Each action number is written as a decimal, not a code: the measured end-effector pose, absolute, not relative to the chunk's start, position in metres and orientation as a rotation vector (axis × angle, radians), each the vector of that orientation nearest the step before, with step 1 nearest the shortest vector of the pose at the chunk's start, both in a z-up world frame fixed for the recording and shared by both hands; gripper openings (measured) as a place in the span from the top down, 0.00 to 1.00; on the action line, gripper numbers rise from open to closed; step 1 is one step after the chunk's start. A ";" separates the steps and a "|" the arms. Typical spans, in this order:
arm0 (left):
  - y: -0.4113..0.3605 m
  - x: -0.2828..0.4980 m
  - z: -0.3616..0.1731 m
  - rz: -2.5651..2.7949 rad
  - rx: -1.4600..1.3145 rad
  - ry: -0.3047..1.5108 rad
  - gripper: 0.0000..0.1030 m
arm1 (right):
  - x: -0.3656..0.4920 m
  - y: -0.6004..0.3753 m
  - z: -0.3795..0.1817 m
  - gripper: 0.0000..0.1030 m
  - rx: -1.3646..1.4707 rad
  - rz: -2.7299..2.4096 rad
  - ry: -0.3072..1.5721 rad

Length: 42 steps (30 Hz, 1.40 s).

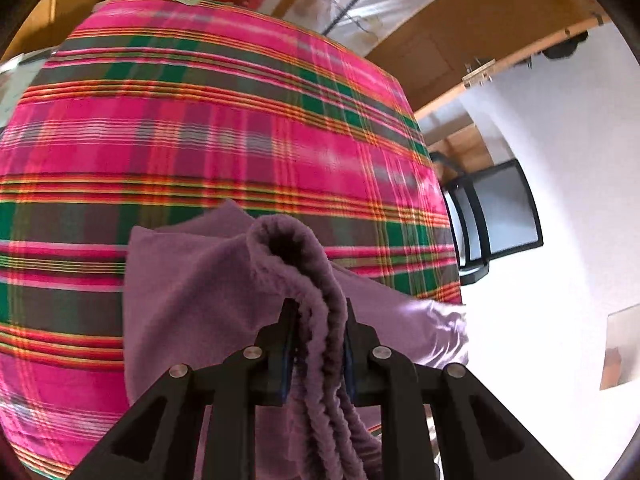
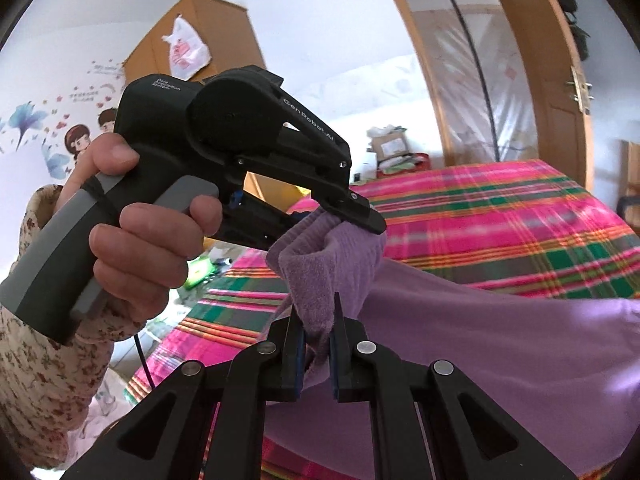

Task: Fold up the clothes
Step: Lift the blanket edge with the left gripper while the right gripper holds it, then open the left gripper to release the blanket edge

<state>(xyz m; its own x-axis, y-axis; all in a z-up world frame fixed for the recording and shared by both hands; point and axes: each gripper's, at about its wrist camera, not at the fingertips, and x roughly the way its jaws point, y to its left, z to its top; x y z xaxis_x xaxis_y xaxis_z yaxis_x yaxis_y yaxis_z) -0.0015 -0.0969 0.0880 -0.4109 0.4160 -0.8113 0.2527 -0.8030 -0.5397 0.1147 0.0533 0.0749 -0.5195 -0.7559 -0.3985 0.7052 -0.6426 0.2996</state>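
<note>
A purple garment (image 1: 188,292) hangs above a bed with a pink, green and red plaid cover (image 1: 180,120). My left gripper (image 1: 318,320) is shut on a bunched, ribbed edge of the garment, which loops up past its fingertips. In the right wrist view my right gripper (image 2: 318,320) is shut on another ribbed corner of the purple garment (image 2: 500,344). Just ahead of it the left gripper (image 2: 360,218), held by a person's hand (image 2: 152,236) in a floral sleeve, pinches the same cloth. The two grippers sit close together, and the cloth drapes away to the right.
The plaid cover (image 2: 500,216) spreads under both grippers. A black chair (image 1: 496,216) stands beside the bed on a white floor. Wooden door frames (image 2: 424,80), a wardrobe with a plastic bag (image 2: 186,50), boxes (image 2: 390,144) and clutter lie beyond the bed.
</note>
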 end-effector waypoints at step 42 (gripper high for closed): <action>-0.142 0.040 0.047 2.505 -1.549 -1.139 0.73 | 0.123 0.158 0.036 0.73 0.745 -2.411 -0.141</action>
<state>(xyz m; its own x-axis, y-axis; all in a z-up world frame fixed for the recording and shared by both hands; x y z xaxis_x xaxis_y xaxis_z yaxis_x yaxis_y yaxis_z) 0.0400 -0.1418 0.0466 -0.5184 0.3412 -0.7841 0.3665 -0.7398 -0.5642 0.1228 0.1575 0.0362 -0.6593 -0.5795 -0.4791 0.5196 -0.8117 0.2668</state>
